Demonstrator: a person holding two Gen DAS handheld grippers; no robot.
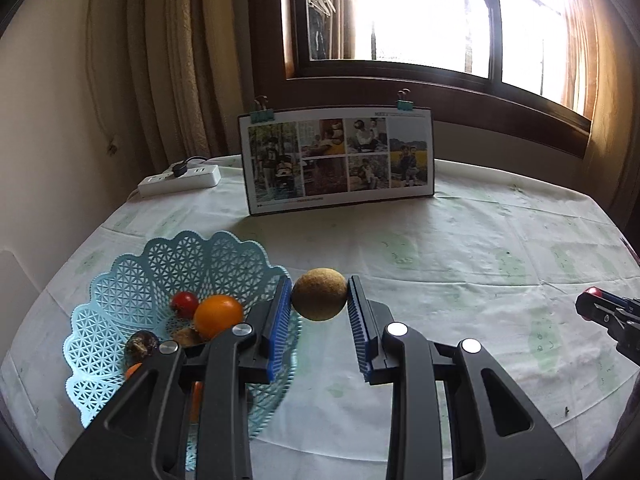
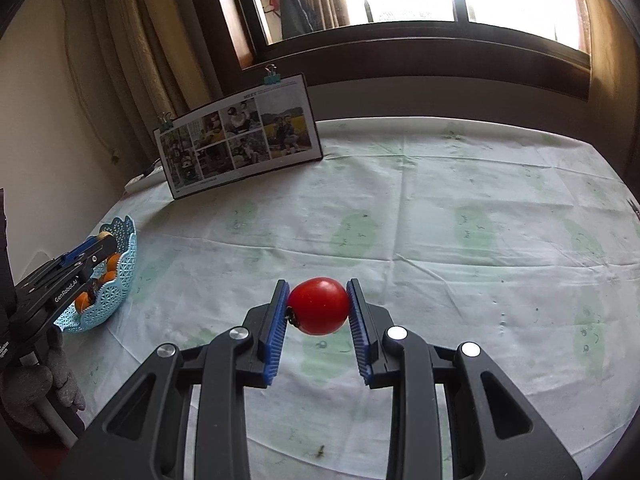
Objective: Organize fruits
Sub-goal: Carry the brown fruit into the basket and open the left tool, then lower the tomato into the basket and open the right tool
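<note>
Your left gripper sat nearest the lens, its blue pads pinching a brown kiwi at both sides and holding it clear of the cloth. The kiwi hung just at 3 o'clock of the basket, beyond its rim and not over the bowl. Your left finger crossed in front of the basket's 3 o'clock edge.

Inside the basket lay an orange at the middle, a small tomato touching it at 10 o'clock, and two dark brown fruits at 7 to 8 o'clock of the orange, too shadowed to name. More orange showed under your gripper's frame, partly hidden.

Your right gripper clamped a red tomato between its pads, stem end turned toward the left pad, raised above the cloth near the table's middle. It was well apart from the basket, which lay at 9 o'clock in that view, with your left gripper reaching over it.

At 12 o'clock a photo board stood upright, clipped at both top corners. A power strip rested at 10 o'clock of the board, by the curtain. A gloved hand showed at 8 o'clock in the right view.
</note>
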